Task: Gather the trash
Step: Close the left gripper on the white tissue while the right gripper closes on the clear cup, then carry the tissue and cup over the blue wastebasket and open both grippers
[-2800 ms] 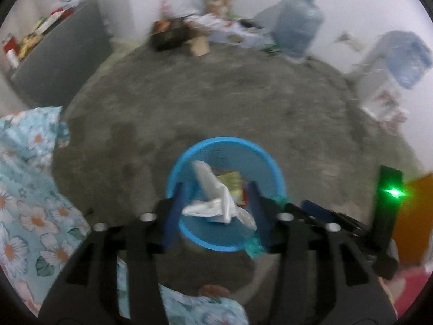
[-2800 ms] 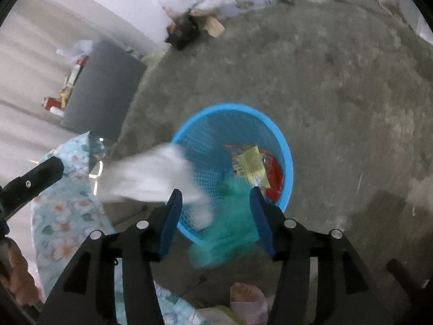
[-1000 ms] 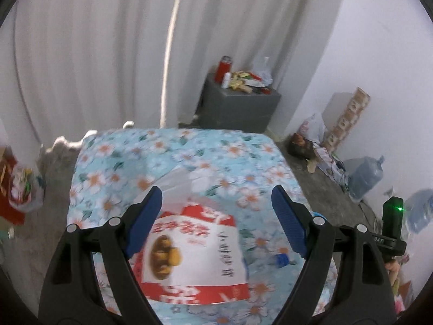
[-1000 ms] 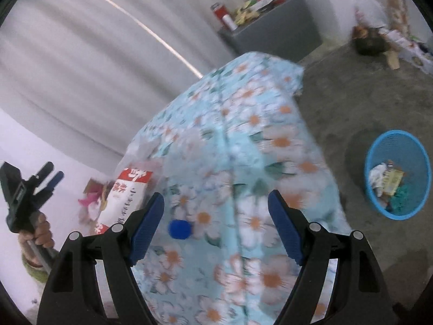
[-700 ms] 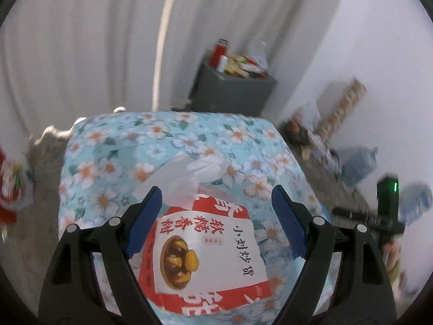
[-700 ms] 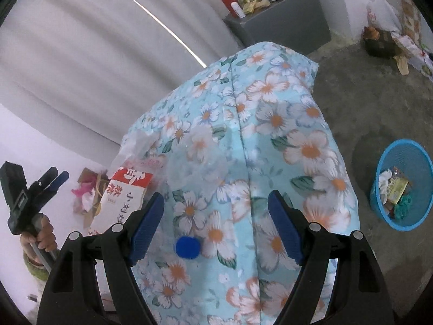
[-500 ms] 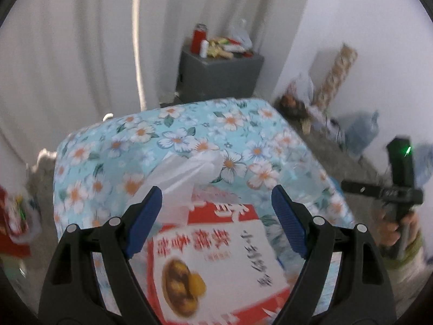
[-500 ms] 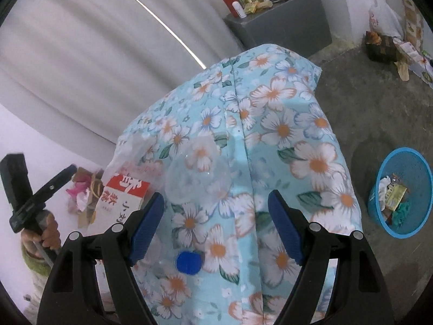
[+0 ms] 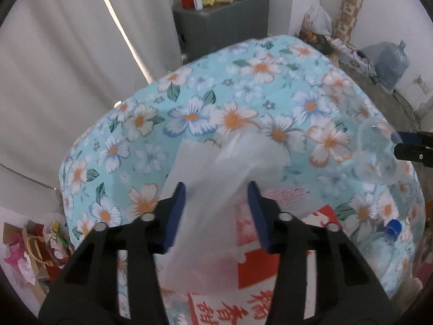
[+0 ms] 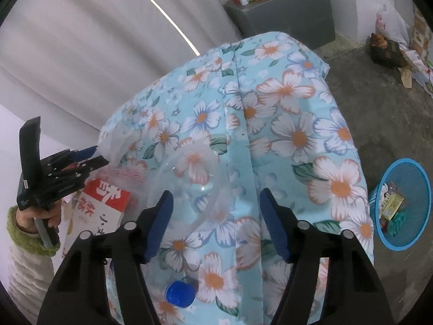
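Note:
A red-and-white snack bag (image 9: 259,268) lies on the floral cloth (image 9: 189,116). Its white plastic top (image 9: 216,184) runs up between the blue fingers of my left gripper (image 9: 216,211). The jaws are closing and both pads touch the plastic. A clear bottle (image 10: 194,189) with a blue cap (image 10: 180,293) lies on the cloth between the fingers of my right gripper (image 10: 216,224). Those jaws are closing too; the left pad is at the bottle's side and the right pad stands off it. The blue basket (image 10: 422,173) with trash in it sits on the floor at right.
A grey cabinet (image 9: 224,24) with a red can and packets stands behind the cloth-covered table. A water jug (image 9: 392,62) and clutter line the far wall. Paper scraps (image 9: 29,249) are piled on the floor at left. A hand in a green cuff (image 10: 32,222) holds the left gripper.
My left gripper dropped onto the snack bag and its jaws narrowed around the white top. My right gripper moved in over the clear bottle with narrower jaws.

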A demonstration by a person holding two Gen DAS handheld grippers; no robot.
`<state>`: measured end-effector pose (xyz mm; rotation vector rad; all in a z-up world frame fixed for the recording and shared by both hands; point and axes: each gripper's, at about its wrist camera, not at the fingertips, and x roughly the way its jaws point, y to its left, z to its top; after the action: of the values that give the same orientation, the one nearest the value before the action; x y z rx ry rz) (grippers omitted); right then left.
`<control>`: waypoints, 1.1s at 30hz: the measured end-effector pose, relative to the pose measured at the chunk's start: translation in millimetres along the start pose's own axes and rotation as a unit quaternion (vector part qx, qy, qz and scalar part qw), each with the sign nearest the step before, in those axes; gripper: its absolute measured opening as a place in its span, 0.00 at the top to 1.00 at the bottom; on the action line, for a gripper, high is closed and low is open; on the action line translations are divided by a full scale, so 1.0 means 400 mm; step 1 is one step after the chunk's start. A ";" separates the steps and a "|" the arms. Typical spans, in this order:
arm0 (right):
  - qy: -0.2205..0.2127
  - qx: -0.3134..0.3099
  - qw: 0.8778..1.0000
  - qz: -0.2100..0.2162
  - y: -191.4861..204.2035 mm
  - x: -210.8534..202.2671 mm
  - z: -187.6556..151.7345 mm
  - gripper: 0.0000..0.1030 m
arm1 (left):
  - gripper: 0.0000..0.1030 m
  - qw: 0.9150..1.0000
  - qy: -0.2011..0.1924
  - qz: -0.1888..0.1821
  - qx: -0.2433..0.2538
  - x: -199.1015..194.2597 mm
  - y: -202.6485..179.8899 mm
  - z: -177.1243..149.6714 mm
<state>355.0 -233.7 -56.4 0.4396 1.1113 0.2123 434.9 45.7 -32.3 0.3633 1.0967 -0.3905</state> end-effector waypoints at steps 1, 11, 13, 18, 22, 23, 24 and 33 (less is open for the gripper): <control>0.002 -0.001 1.000 -0.003 0.001 0.006 0.003 0.44 | 0.73 1.000 0.003 -0.004 -0.005 0.009 0.005 0.001; 0.009 0.013 1.000 -0.012 -0.020 0.048 0.014 0.81 | 1.00 0.999 -0.025 -0.012 -0.033 -0.010 0.042 0.001; 0.009 0.014 1.000 -0.012 -0.023 0.050 0.011 0.87 | 1.00 0.999 -0.037 -0.010 -0.039 -0.029 0.049 0.002; 0.000 0.009 1.000 -0.010 -0.023 0.041 0.007 0.93 | 1.00 0.997 -0.064 -0.002 -0.048 -0.074 0.060 0.001; -0.011 0.007 1.000 -0.007 -0.027 0.021 0.003 0.93 | 1.00 0.995 -0.085 0.007 -0.053 -0.116 0.066 -0.008; -0.013 0.006 1.000 -0.007 -0.027 0.017 0.003 0.93 | 1.00 0.994 -0.093 0.009 -0.056 -0.131 0.068 -0.012; -0.017 0.006 1.000 -0.007 -0.027 0.009 0.003 0.93 | 1.00 0.993 -0.101 0.011 -0.058 -0.147 0.070 -0.015; -0.051 0.010 0.999 0.009 -0.033 -0.070 -0.016 0.93 | 1.00 0.983 -0.170 0.018 -0.071 -0.300 0.062 -0.033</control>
<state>336.3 -254.9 -41.6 0.4728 1.0101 0.1926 388.1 88.5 73.2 0.1808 0.7774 -0.3256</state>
